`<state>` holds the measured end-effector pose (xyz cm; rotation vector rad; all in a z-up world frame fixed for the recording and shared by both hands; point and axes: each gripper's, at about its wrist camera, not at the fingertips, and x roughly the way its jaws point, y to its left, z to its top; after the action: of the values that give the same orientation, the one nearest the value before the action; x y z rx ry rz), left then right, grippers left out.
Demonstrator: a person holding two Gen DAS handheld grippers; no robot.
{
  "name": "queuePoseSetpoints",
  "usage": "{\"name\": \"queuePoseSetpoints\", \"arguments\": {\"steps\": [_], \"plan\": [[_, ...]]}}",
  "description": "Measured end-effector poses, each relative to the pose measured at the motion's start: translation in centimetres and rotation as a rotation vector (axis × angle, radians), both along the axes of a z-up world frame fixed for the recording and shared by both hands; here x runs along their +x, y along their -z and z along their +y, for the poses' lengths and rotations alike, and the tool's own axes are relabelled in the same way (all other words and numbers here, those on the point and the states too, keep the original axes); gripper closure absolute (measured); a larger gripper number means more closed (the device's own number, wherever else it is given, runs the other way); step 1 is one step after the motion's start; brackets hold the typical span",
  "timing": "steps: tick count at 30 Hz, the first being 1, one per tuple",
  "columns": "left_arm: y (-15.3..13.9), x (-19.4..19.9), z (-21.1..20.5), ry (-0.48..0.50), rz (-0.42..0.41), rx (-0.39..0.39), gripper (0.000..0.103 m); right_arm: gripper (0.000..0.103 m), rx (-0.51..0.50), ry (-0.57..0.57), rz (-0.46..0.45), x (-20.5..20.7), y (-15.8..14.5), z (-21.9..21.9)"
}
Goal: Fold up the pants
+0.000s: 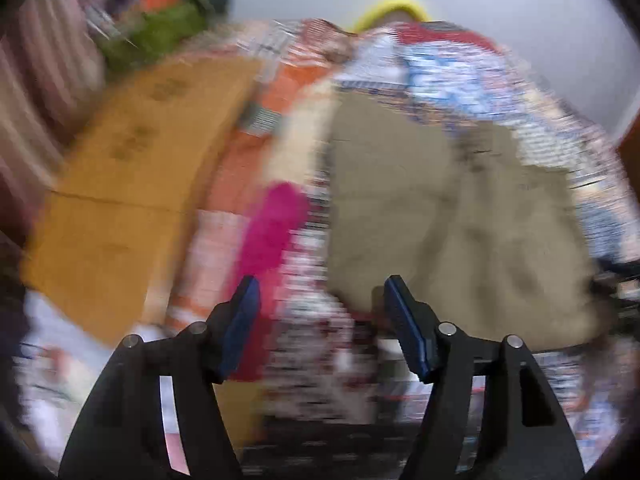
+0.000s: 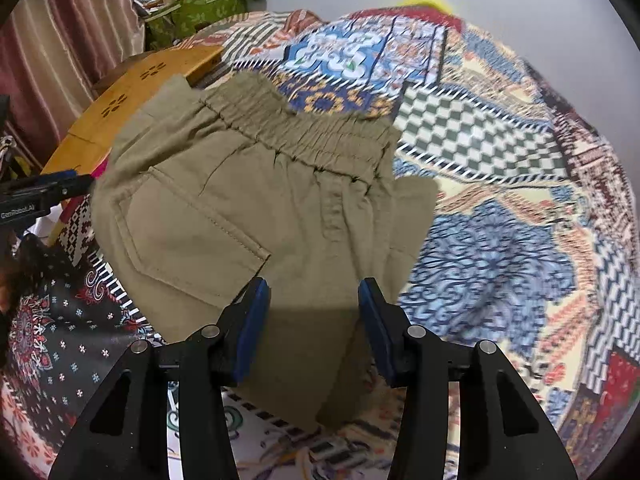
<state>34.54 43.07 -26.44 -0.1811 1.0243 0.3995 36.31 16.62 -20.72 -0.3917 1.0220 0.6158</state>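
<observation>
On patchwork bedspread [image 2: 500,240], folded khaki pants [image 2: 248,200], left hand-held gripper [image 2: 44,194] (lettering unreadable)

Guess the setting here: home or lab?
Likely a home bedroom: khaki pants lie on a patchwork bedspread, a striped curtain hangs at the left, and a cluttered green box sits beyond a wooden board.

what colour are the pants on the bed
Plain khaki, an olive-tan, with no pattern. The pants show best in the right wrist view, which is the sharper one.
</observation>
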Motion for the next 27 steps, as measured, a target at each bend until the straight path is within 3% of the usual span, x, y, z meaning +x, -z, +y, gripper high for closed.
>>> {"name": "queuePoseSetpoints", "arguments": {"steps": [1, 4, 9, 18, 27], "plan": [[-0.1, -0.6, 0.4, -0.001, 0.011, 0.021, 0.038, 0.060, 0.008, 0.002, -0.010, -0.2, -0.5, -0.3], [-0.7, -2.7, 1.6, -0.031, -0.011, -0.053, 0.041, 0.060, 0.058, 0.016, -0.027, -0.5, -2.2, -1.7], [-5.6, -6.2, -0.2, -0.007, -0.139, -0.075, 0.041, 0.059, 0.133, 0.044, -0.103, -2.3, -6.4, -3.1], [-20.2, -13.7, -10.0, 0.150, -0.443, -0.022, 0.041, 0.058, 0.333, 0.022, -0.328, -11.2, -19.2, -6.5], [-31.6, -24.7, -18.8, 0.210, -0.704, 0.080, 0.041, 0.058, 0.517, -0.004, -0.517, -21.2, -27.4, -10.5]]}}
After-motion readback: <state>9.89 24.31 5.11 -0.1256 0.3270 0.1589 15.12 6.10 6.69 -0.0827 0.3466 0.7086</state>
